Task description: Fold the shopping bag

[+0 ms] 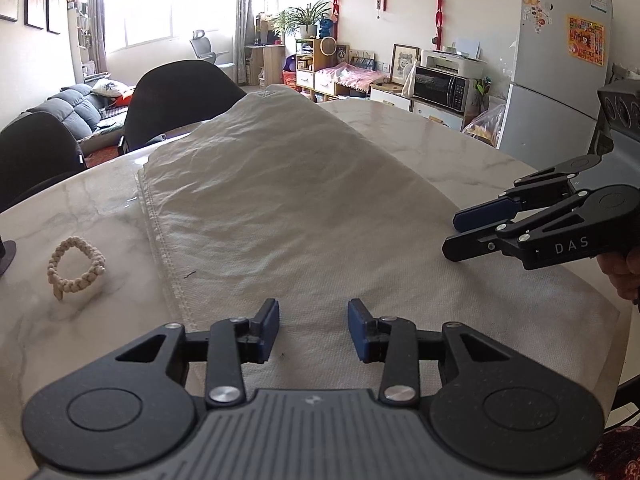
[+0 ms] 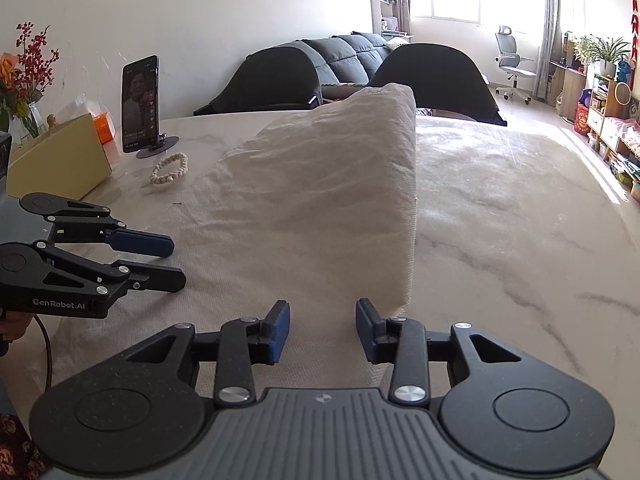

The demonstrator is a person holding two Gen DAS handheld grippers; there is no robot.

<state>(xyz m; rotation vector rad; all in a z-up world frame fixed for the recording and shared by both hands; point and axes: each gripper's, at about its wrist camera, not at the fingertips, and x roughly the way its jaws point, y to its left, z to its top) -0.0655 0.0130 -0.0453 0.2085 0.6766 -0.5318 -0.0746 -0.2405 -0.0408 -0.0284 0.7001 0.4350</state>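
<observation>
A cream, crinkled non-woven shopping bag (image 1: 288,200) is laid lengthwise on the pale marble-patterned tabletop (image 1: 460,136), its near end flat and its far end raised in a soft ridge before two black chair backs. The left gripper (image 1: 313,320), black with blue pads, is held low over the bag's near end, tilted downward; its jaws are seen parted, with only flat cloth beneath the gap and nothing pinched. The right gripper (image 2: 323,322) is posed likewise over the bag's near right edge, jaws released and apart, the folded edge lying just under the right pad. In each wrist view the other gripper is seen from the side, just above the cloth. A braided beige cord ring (image 1: 76,266) is seen left of the bag, apart from it. A phone on a round stand (image 2: 141,104) is set at the far left.
</observation>
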